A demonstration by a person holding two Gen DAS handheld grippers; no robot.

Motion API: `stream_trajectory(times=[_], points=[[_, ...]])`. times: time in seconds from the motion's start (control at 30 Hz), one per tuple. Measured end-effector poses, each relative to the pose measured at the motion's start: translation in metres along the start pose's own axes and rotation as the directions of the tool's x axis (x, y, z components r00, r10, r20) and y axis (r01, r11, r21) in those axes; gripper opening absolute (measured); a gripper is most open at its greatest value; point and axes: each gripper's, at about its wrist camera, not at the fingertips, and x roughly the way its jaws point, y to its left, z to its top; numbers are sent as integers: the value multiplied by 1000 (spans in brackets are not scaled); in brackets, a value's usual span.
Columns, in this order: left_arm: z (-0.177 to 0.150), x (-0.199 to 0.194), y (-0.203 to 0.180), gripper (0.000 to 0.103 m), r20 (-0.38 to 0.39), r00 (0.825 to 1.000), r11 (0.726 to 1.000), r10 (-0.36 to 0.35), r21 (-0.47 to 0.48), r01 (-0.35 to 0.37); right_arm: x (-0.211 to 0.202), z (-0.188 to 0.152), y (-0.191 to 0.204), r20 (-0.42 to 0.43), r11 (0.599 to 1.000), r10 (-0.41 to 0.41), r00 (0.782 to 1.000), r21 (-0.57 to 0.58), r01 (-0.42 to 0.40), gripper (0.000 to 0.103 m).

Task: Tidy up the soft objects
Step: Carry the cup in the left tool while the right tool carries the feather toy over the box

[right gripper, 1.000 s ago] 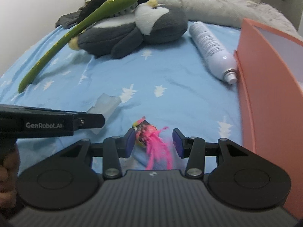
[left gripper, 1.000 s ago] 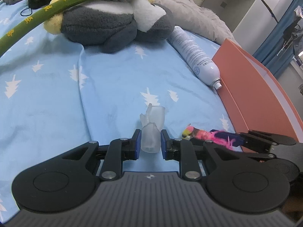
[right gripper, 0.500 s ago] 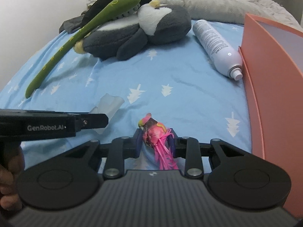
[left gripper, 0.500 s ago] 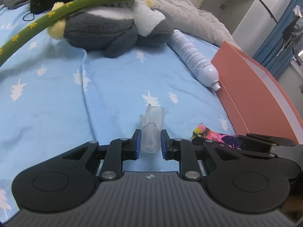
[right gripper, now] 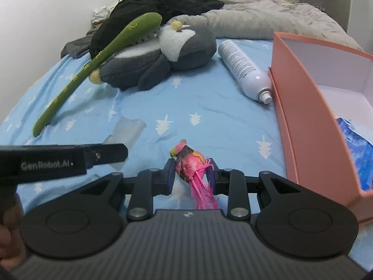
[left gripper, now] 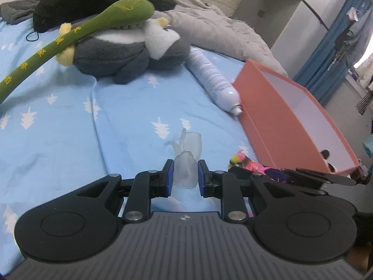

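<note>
The bedsheet (right gripper: 209, 107) is matt blue cloth, creased, printed with white trees. The penguin toy (right gripper: 163, 56) is fuzzy grey and white plush; the long green toy (right gripper: 98, 60) is smoother felt-like cloth. The spray bottle (right gripper: 244, 67) is glossy white. The box (right gripper: 303, 107) looks like matt orange cardboard. The bird (right gripper: 190, 161) bears bright pink feathers. The translucent piece (left gripper: 186, 163) looks frosted, soft plastic.

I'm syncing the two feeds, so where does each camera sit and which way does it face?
Left wrist: on the left gripper, facing up the bed; fingers pinch a translucent piece; the right gripper shows at right.
Right wrist: on the right gripper, same heading; fingers hold a pink bird toy; the left gripper and a hand show at left.
Both share the penguin plush, spray can and orange box.
</note>
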Motion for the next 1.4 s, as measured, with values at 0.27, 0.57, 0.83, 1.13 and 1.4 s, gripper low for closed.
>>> stream_trajectory(times=[0.27,0.57,0.83,1.13,1.4], points=[[-2,-35,-23,25,6,1000,999,-27,21,27,-52,5,3,61,999,-40,997,29,38,32],[25,-71,-55,25,17,998,995,-57,89,55,-103,20,-1,136,994,-78,988,83,67,32],[50,-106,-89,25,38,994,982,-106,163,98,-143,33,-11,185,986,-118,976,135,93,32],[53,-116,-129,25,24,984,962,-178,215,169,-183,35,-24,233,976,-169,958,172,130,32],[41,-109,-165,26,-44,966,936,-255,240,258,-214,17,-50,240,953,-254,937,228,200,32]])
